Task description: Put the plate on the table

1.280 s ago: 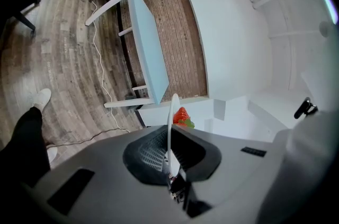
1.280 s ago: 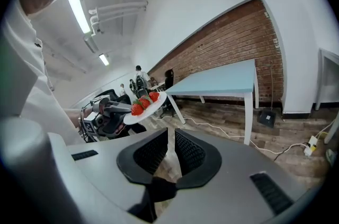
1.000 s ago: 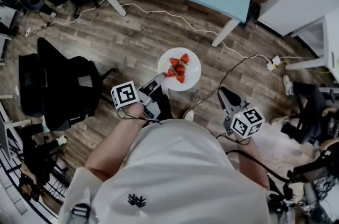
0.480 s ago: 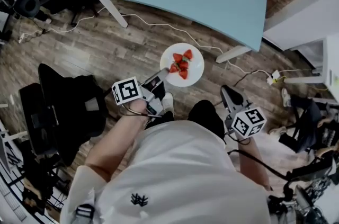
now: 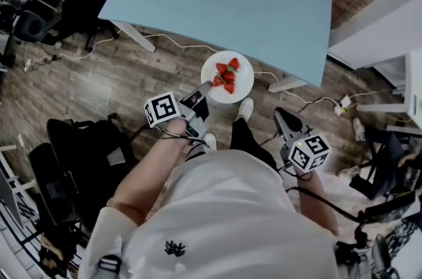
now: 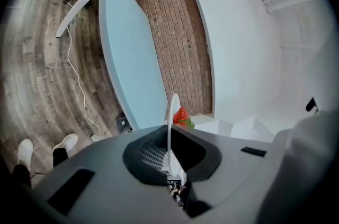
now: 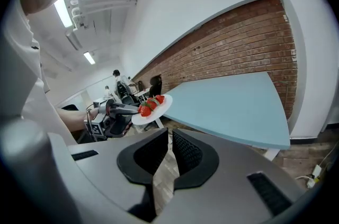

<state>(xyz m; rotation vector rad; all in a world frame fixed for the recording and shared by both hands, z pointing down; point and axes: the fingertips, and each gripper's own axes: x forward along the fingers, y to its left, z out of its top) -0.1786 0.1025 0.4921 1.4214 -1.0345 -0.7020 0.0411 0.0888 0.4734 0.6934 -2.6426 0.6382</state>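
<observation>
**A:** Where is the plate (image 5: 244, 76) right now?

**B:** In the air at the centre of the head view, over the wooden floor (image 5: 132, 73). It sits just below the near edge of the pale blue table (image 5: 231, 0) and isn't set down yet.

**A:** Who has it?

**B:** The left gripper (image 5: 201, 95). Its jaws are clamped on the plate's near rim. In the left gripper view the plate runs edge-on between them, with a strawberry showing past it.

**A:** And the right gripper (image 5: 282, 118)?

**B:** It's at the lower right, well apart from the plate. Its jaws are drawn together with only a sliver between them, and they hold nothing.

**A:** How will the plate handle?

**B:** I'd guess it's stiff and smooth, so a rim pinch could slip. I can't tell whether it is ceramic or plastic. All the weight hangs out from that one edge, so it will want to droop away from the grip.

**A:** What about the strawberries (image 5: 225, 76)?

**B:** They're loose in the middle and would probably roll if the plate tilts. I'd keep it level and keep the hold on the rim. The far edge should touch the table first, then the rest can be lowered gently in case the plate chips.
</observation>
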